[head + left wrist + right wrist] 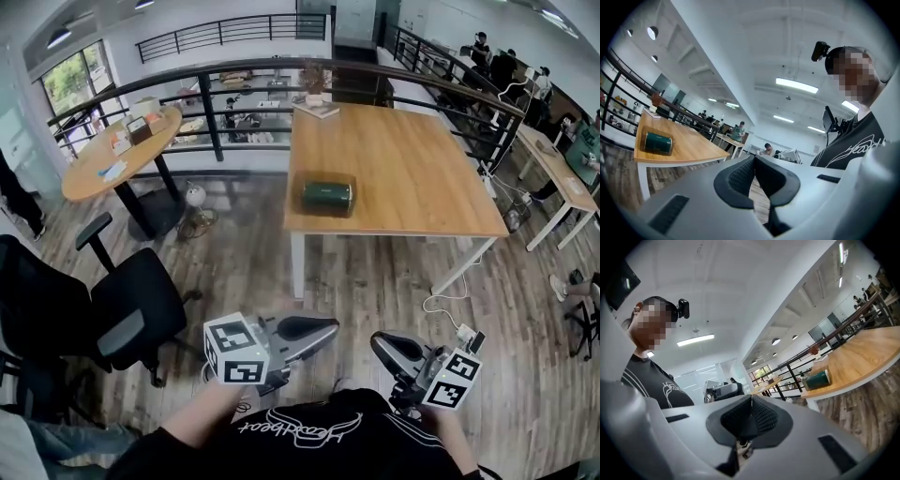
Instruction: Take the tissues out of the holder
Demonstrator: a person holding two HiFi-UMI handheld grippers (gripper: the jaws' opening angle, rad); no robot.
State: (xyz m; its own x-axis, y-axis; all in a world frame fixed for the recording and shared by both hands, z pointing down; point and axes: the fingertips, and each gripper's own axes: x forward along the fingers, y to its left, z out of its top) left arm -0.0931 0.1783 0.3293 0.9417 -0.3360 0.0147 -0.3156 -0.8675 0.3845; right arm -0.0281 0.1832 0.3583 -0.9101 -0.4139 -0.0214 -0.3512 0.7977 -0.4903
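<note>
Head view puts the green tissue holder [327, 194] on the wooden desk [412, 169], well apart from you. Your left gripper [314, 328] and right gripper [389, 347] both have fingers clenched on nothing. Nothing is pulled from it yet; all of the task remains.

One green holder [326, 194] — one black chair [131, 309], two grippers: left gripper [323, 328], right gripper [380, 344].

- Black T-shirt [309, 436], white script lettering on chest.
- Small black head camera [683, 308].
- Pale grey shells on left gripper [328, 327] and right gripper [377, 341], black ribbed pads [740, 177], white cubes [236, 349] bearing black square markers.
</note>
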